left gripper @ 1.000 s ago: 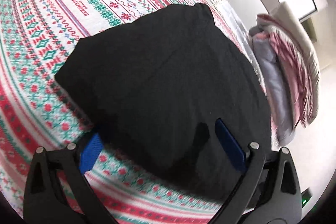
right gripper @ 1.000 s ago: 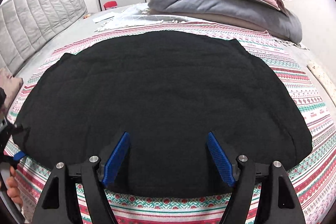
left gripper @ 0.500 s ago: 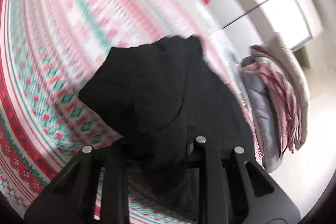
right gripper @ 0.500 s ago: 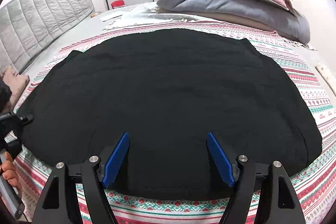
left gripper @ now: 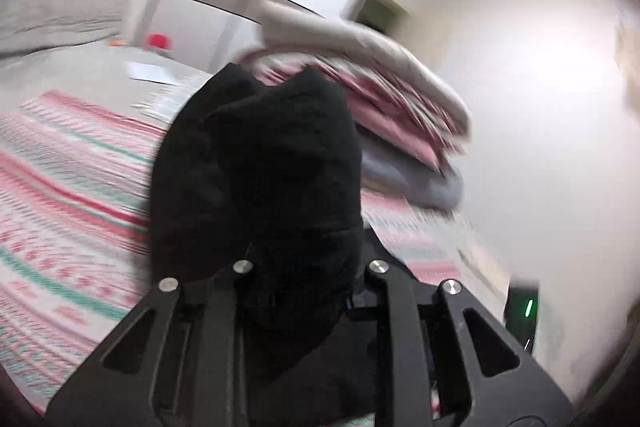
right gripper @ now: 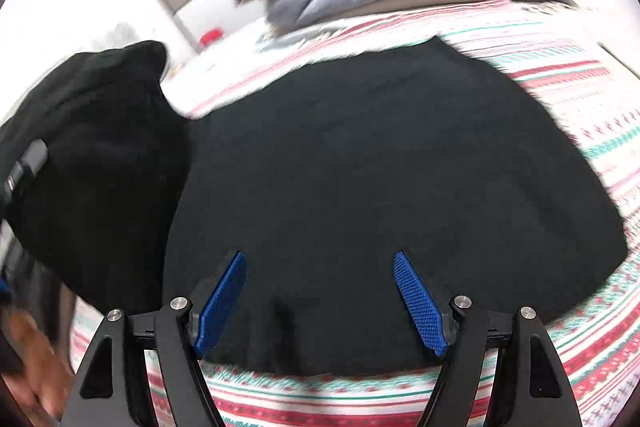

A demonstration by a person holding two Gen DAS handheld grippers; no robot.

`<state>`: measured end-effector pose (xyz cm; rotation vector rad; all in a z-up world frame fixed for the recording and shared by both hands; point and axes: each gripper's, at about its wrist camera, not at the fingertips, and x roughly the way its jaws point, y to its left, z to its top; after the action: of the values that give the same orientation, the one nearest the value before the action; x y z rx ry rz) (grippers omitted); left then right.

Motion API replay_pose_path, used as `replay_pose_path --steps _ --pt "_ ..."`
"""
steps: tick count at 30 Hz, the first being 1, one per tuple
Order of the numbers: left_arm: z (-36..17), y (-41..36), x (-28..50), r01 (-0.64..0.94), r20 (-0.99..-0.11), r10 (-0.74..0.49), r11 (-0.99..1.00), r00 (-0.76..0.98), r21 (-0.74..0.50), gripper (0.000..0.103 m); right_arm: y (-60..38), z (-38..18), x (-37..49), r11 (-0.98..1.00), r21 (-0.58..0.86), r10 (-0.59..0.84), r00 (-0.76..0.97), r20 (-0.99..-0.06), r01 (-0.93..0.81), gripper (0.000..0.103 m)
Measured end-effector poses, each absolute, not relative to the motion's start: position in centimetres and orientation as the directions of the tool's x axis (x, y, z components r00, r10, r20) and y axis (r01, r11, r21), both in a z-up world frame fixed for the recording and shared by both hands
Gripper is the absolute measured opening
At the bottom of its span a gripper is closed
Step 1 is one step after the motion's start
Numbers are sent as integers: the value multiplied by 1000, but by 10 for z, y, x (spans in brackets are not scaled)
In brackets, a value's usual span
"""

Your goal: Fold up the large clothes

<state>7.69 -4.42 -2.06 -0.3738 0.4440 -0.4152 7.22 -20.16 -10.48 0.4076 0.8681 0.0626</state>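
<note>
Black knit garment (right gripper: 380, 167) lies flat on patterned bedspread (right gripper: 580, 99), straight ahead of my right tongs (right gripper: 320, 291). Right tongs spread wide, blue pads (right gripper: 420, 303) above cloth near its front hem, nothing pinched. My left tongs (left gripper: 304, 267) pressed onto bunched garment edge, cloth lifted off bed, draped between them. Stacked bedding (left gripper: 392, 99) beyond. View blurred.

Black garment (right gripper: 380, 167) spread flat, left edge lifted
</note>
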Motion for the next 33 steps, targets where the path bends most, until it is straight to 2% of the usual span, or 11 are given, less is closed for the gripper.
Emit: replay_pose_path --steps 4,8,11,13,15,17,20,21,23,27,33 --pt "-48 -102 81 406 -433 -522 850 735 -335 24 -252 -100 65 873 438 184 687 -703 214 78" --pt "-108 -145 91 483 -597 -537 834 596 -267 27 -301 -102 57 812 489 130 719 -683 318 78" --pt "-122 -158 84 534 -592 -528 825 609 -186 27 -325 -107 52 759 544 136 731 -669 357 78" --pt "-109 -152 83 541 -598 -542 815 590 -206 31 -335 -110 53 726 593 175 740 -650 349 78" --pt "-101 -140 81 558 -595 -583 790 554 -255 49 -336 -110 54 706 626 208 748 -630 331 78" --pt "-89 -130 72 597 -592 -645 737 482 -317 59 -334 -110 58 686 667 262 756 -600 292 78" --pt "-74 -122 48 641 -579 -688 690 437 -336 60 -328 -113 66 638 738 378 746 -549 220 78" --pt "-69 -119 38 657 -577 -688 684 439 -316 65 -323 -114 71 619 760 418 736 -533 199 78" --pt "-59 -109 27 666 -572 -653 709 496 -231 79 -313 -118 83 584 796 495 706 -506 161 78" --pt "-54 -88 31 592 -575 -524 802 628 -84 82 -295 -124 109 546 828 577 658 -483 129 78" --pt "-72 -38 68 358 -653 -385 916 652 -182 82 -262 -125 123 547 828 612 615 -497 125 78"
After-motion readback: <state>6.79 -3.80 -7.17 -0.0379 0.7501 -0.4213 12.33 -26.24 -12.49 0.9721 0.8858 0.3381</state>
